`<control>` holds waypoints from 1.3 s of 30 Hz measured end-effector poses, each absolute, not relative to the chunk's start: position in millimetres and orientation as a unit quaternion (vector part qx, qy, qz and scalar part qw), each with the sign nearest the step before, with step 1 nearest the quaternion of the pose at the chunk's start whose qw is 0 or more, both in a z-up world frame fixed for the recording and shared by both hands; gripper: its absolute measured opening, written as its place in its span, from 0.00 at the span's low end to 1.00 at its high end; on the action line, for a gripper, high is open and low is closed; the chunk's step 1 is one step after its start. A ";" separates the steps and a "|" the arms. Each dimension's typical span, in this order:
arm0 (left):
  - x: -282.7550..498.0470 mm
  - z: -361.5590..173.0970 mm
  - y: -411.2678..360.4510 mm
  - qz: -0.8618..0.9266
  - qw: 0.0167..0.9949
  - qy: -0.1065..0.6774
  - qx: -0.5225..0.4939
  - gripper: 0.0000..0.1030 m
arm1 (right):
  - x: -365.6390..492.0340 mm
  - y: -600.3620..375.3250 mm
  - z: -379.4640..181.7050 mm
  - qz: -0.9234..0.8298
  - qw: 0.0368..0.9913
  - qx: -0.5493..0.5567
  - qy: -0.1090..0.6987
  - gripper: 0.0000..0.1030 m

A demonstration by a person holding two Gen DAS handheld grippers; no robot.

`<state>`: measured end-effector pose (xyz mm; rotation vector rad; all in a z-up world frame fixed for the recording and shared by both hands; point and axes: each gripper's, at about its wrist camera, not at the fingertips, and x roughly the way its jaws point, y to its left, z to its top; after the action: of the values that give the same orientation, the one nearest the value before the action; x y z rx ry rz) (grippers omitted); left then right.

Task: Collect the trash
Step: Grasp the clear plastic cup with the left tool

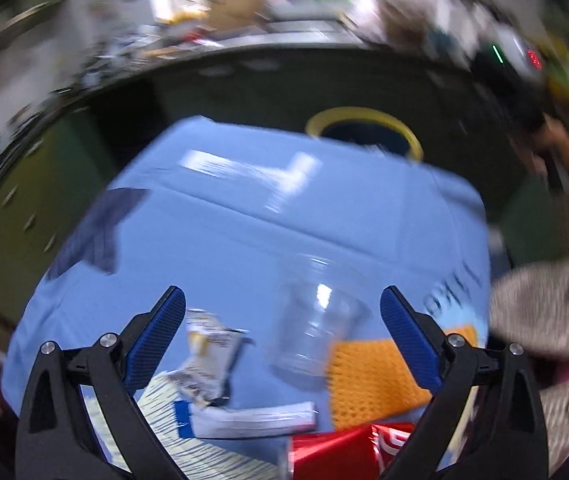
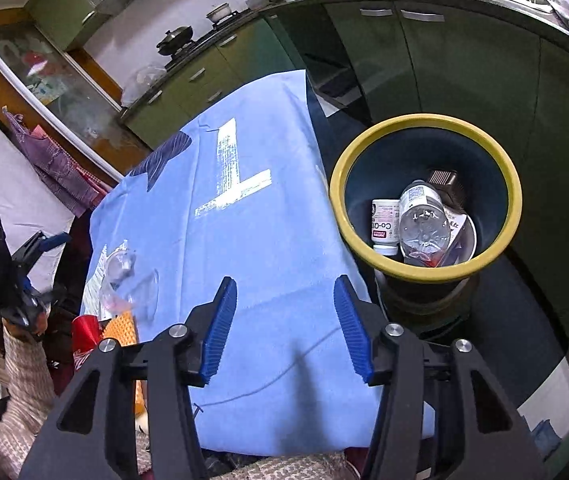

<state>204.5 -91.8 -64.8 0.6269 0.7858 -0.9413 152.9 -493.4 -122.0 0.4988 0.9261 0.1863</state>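
The right gripper [image 2: 284, 320] is hanging over the near end of the blue tablecloth [image 2: 252, 240] with its jaws spread and nothing between the pads, which I judge fits a hand that has nothing to carry and is sitting beside the bin, free for the next piece. The bin [image 2: 512, 200], yellow-rimmed and standing on the floor just off the table's right edge, is already holding a clear plastic bottle [image 2: 424, 224], a white pill bottle [image 2: 385, 226] and a few darker scraps, so part of the collecting looks done. The left gripper [image 1: 282, 316] is also standing wide and empty, pointing down over the clutter that is lying at the near left of the table: a clear plastic cup [image 1: 316, 328] is sitting between the lines of its two pads though not touched by them, a crumpled wrapper [image 1: 208, 356] is lying just left of the cup, a red can [image 1: 348, 452] is showing at the bottom edge, and an orange knitted mat [image 1: 368, 384] is resting beside the cup. The wide spread probably suits the cup's girth, though the blur is leaving the exact target unsure
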 end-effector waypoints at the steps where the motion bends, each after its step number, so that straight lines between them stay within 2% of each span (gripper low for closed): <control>1: 202.0 -70.5 -102.2 -0.443 0.756 0.371 0.308 0.91 | 151.3 -492.9 -122.9 0.092 0.860 0.238 0.442 0.49; 11: 221.1 -112.5 -149.3 -0.477 0.667 0.439 0.367 0.90 | 137.8 -503.6 -121.0 0.085 0.862 0.241 0.437 0.52; 13: 224.2 -119.4 -151.9 -0.475 0.657 0.451 0.375 0.87 | 138.2 -503.4 -121.7 0.084 0.862 0.239 0.438 0.53; 15: 226.1 -122.9 -152.8 -0.474 0.649 0.458 0.379 0.77 | 139.0 -501.5 -122.1 0.084 0.863 0.235 0.440 0.55; 21: 231.9 -135.8 -152.3 -0.463 0.636 0.485 0.381 0.67 | 143.8 -492.8 -126.9 0.089 0.860 0.224 0.449 0.55; 33: 237.7 -141.6 -149.5 -0.462 0.643 0.492 0.362 0.56 | 147.6 -490.7 -129.9 0.090 0.860 0.221 0.452 0.55; 39: 242.2 -123.7 -149.7 -0.446 0.670 0.475 0.356 0.54 | 145.8 -490.9 -129.0 0.090 0.861 0.221 0.450 0.55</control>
<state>242.2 -149.7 -123.7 0.8031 1.0703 -1.0056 145.8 -490.9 -129.0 0.4632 0.9433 0.1882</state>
